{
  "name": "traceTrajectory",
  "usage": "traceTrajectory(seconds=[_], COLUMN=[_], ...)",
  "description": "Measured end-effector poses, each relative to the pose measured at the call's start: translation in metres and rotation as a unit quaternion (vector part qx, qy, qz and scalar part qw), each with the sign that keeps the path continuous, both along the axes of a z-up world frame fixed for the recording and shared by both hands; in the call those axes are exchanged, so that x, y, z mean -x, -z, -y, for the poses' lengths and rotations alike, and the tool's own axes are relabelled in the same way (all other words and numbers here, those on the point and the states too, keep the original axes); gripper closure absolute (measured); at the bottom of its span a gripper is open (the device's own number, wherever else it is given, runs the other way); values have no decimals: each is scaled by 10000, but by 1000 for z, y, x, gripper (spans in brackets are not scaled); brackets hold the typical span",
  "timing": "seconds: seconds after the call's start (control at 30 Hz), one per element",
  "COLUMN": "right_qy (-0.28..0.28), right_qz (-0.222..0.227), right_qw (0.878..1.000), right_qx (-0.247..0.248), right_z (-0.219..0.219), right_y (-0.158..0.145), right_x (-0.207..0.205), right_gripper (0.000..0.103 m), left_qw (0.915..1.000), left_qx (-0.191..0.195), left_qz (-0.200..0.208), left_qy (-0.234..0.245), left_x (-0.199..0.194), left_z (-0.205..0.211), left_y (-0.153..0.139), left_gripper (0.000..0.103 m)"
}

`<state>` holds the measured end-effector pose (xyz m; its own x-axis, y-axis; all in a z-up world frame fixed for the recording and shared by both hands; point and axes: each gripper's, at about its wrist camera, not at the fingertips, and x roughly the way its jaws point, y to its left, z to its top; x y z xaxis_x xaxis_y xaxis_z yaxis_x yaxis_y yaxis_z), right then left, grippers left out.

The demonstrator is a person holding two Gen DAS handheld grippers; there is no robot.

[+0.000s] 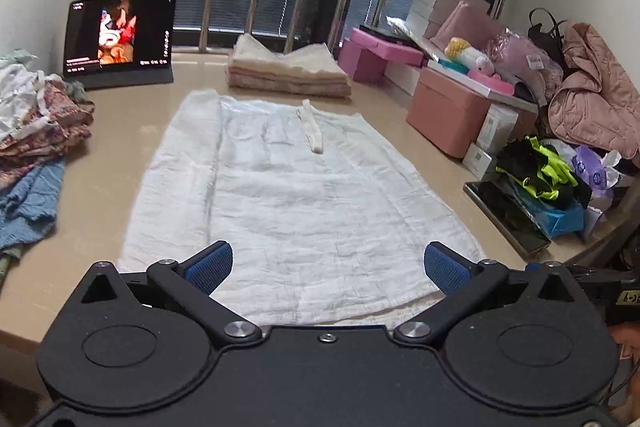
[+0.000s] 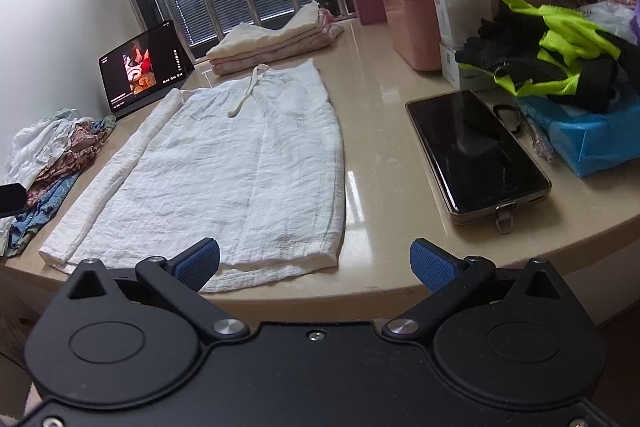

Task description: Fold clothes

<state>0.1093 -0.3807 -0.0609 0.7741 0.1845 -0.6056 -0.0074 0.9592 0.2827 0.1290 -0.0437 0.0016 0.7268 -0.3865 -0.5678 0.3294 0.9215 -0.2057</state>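
Note:
A white crinkled garment (image 1: 288, 195) with a drawstring (image 1: 313, 129) lies flat on the beige table, waistband at the far end. The same garment (image 2: 224, 171) fills the left half of the right wrist view. My left gripper (image 1: 327, 269) is open, hovering over the garment's near hem with nothing between its blue pads. My right gripper (image 2: 315, 265) is open too, held just off the table's front edge beside the garment's near right corner. A folded stack of beige and pink clothes (image 1: 289, 73) sits behind the garment.
A tablet (image 1: 120, 37) playing video stands at the back left. Unfolded clothes (image 1: 32, 131) are heaped at the left edge. A phone (image 2: 476, 151), a blue pack (image 2: 592, 139), black-and-neon gloves (image 2: 552, 59) and pink boxes (image 1: 452, 115) crowd the right side.

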Motion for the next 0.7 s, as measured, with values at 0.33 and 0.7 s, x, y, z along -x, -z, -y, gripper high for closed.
traceTrajectory(seconds=[0.33, 0.7], right_qy=[337, 378], right_qz=[-45, -126], right_qw=[9993, 9955], right_qx=[-153, 864], right_z=[5, -27], right_y=[6, 5], right_x=[-30, -28], right_gripper=[15, 72], left_qw=[10000, 9998], left_qx=[-8, -26], left_qz=[-97, 67], left_qy=[8, 186], left_x=[-12, -28], left_z=[10, 31], left_y=[3, -11], left_gripper=[0, 0])
